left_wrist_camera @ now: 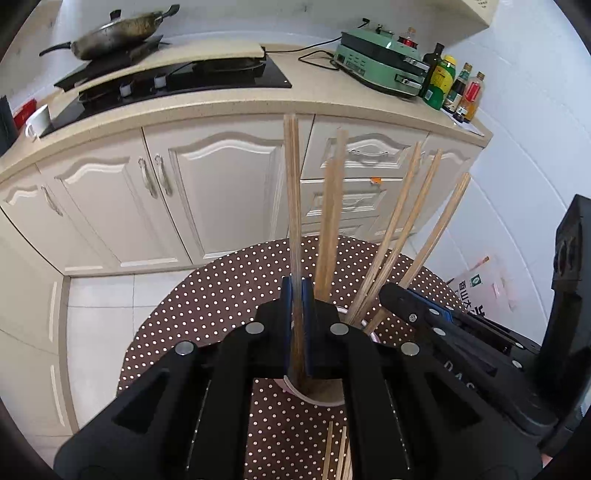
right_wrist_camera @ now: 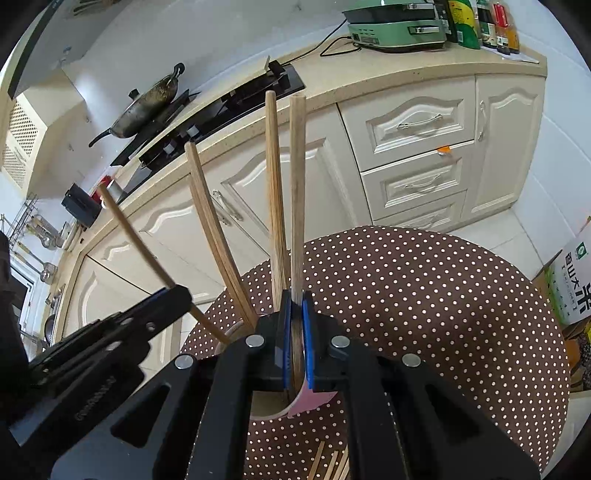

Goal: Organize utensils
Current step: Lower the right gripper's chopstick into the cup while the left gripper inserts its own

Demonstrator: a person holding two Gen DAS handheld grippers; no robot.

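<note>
A pink-and-white cup stands on the round brown polka-dot table with several wooden chopsticks leaning in it. My left gripper is shut on an upright chopstick whose lower end reaches into the cup. My right gripper is shut on another chopstick, also pointing down into the cup's mouth. Each gripper shows in the other's view: the right gripper at the cup's right side, the left gripper at its left side with its chopstick slanting. More loose chopsticks lie on the table near me.
Behind the table runs a cream kitchen counter with cabinets, a black hob, a wok, a green appliance and several bottles. A rice box stands on the tiled floor to the right.
</note>
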